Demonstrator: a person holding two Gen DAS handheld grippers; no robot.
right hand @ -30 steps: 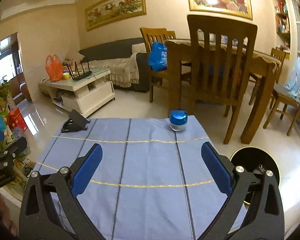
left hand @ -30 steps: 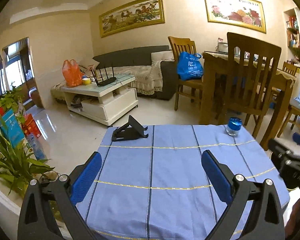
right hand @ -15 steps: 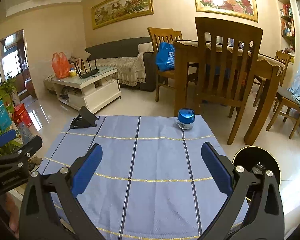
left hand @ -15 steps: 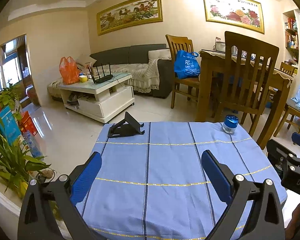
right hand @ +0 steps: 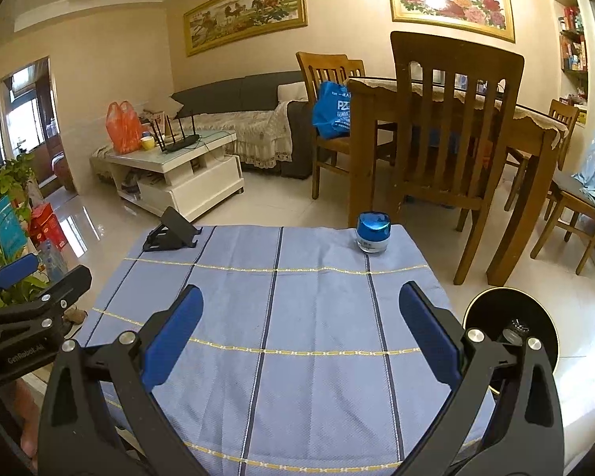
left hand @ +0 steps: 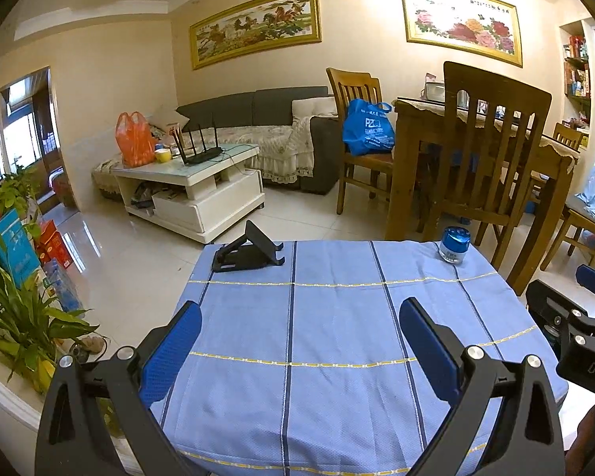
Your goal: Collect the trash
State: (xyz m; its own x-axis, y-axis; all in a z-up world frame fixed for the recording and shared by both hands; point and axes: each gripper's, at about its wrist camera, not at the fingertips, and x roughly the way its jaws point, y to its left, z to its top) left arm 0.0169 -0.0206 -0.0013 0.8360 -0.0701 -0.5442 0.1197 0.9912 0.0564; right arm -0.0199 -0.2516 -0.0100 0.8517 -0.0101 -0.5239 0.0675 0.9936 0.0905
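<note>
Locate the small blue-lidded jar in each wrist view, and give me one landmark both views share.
Left wrist view: the blue-lidded jar stands at the far right corner of the blue tablecloth, right of centre.
Right wrist view: the jar stands at the far edge of the cloth, slightly right of centre.
Shared landmark: the black phone stand on the cloth's far left corner.

Blue-cloth surface (left hand: 337, 337) bare across middle and near edge, open room there for either gripper. Only obstacles sit at the far edge: black phone stand (left hand: 248, 252) at far-left corner, blue-lidded jar (left hand: 455, 245) at far-right corner, well apart with a wide gap between. Black bin (right hand: 509, 317) stands on floor just beside the surface's right side, wooden chair (right hand: 452, 127) close behind the jar.
</note>
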